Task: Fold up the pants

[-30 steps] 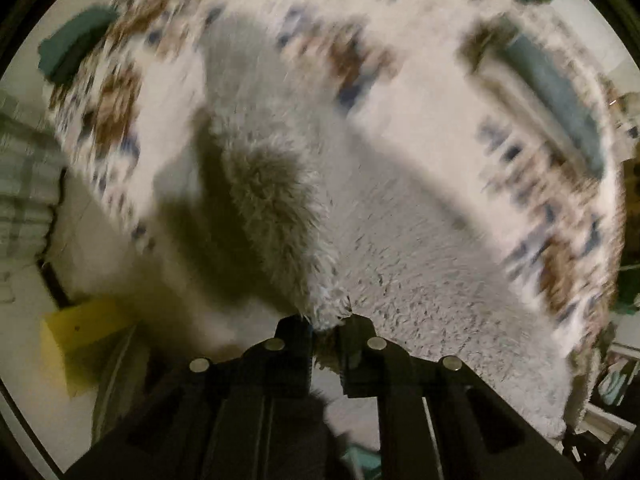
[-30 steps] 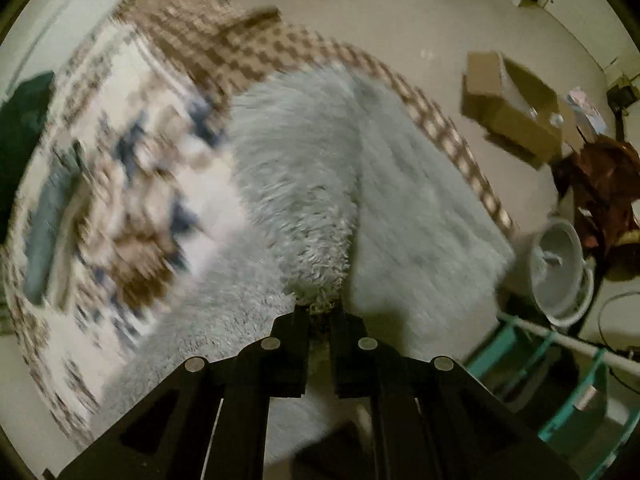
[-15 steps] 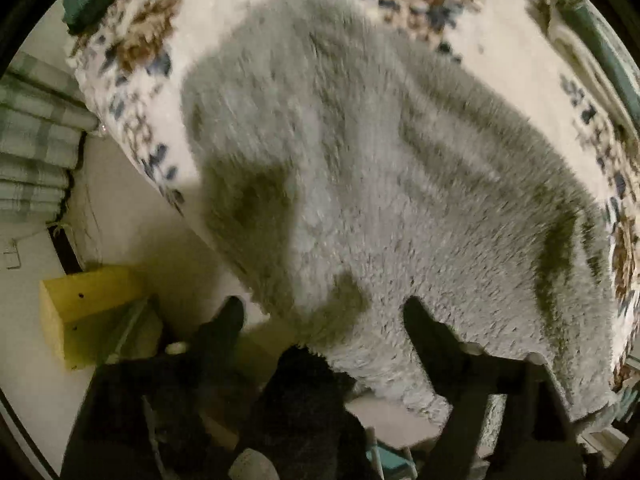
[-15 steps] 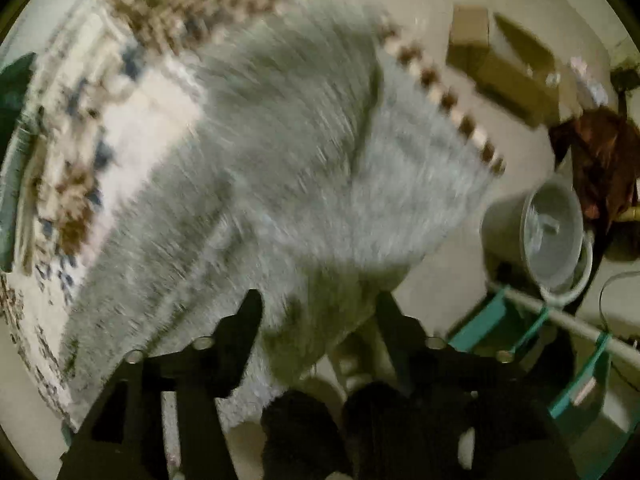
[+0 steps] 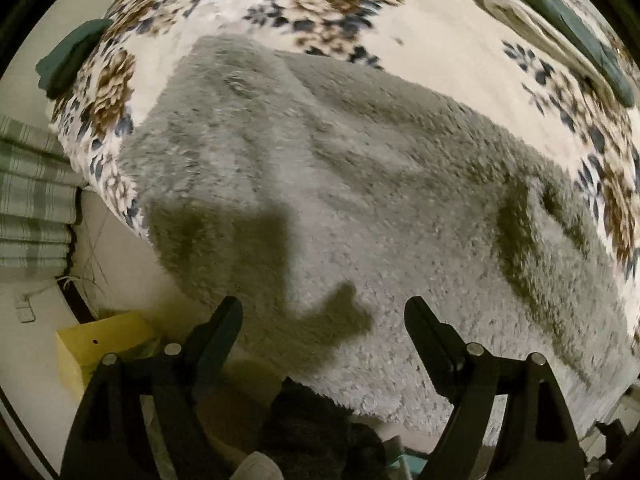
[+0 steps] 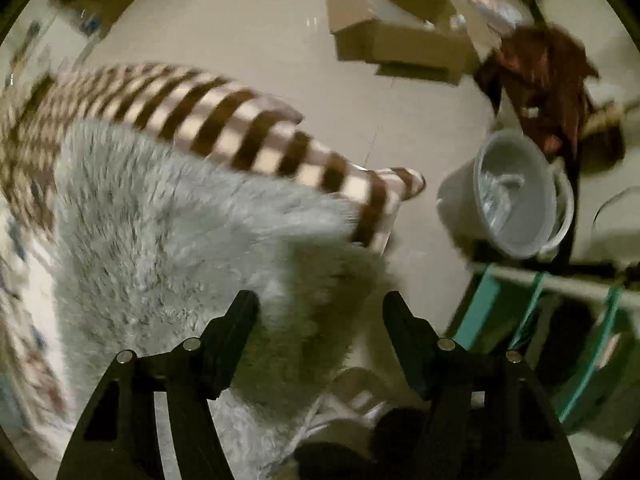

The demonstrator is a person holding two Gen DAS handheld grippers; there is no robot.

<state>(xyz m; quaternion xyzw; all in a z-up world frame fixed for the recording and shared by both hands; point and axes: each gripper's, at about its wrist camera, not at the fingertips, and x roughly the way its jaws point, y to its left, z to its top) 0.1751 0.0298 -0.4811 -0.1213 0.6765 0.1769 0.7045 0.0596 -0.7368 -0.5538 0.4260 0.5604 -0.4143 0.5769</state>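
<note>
While both tongs gape, pants overhang bed edge.

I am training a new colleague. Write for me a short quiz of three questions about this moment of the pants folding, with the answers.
1. True or false: the left tool is shut on the grey fluffy pants.
2. On what do the pants lie? A) the floral blanket B) the cardboard box C) the grey bucket
3. Fill in: in the right wrist view, the right tool is ____, and a brown and cream ____ blanket lies beyond the pants.

Key
1. False: its jaws stand wide apart, with nothing between them.
2. A
3. open; checked
</note>
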